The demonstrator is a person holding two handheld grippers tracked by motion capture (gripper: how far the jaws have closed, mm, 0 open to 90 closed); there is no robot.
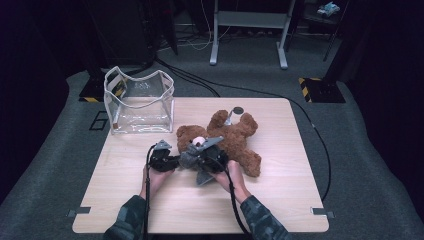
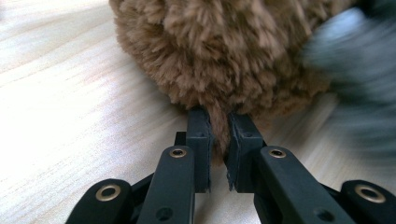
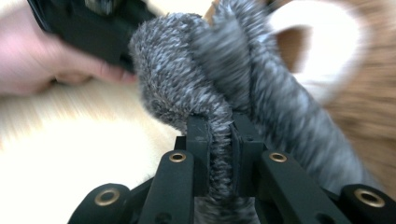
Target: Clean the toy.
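Teddy bear, brown and shaggy, lies on its back at the centre of the high view, head toward the left of the frame. Left gripper stands at the bear's head; in the left gripper view its jaws are pinched on a tuft of brown fur at the head's lower edge. Right gripper sits just beside it, and in the right gripper view its jaws are clamped on a fold of grey knitted garment (a small hat or scarf, which of the two cannot be told), with the bear's pale muzzle at upper right.

Step in hand, by judgement: dressing the bear's head, one gripper steadying it while the other brings the knit alongside. The next move calls for spreading the garment's opening and drawing it over the head without losing the anchoring grip on the fur; the knit is soft and may slip or bunch.

Surface: pale wooden table, light grain. A clear plastic bag stands open at the upper left of the table, well apart from the bear. Grey carpet surrounds the table; a metal stand and floor cables occupy the dim upper part of the frame.
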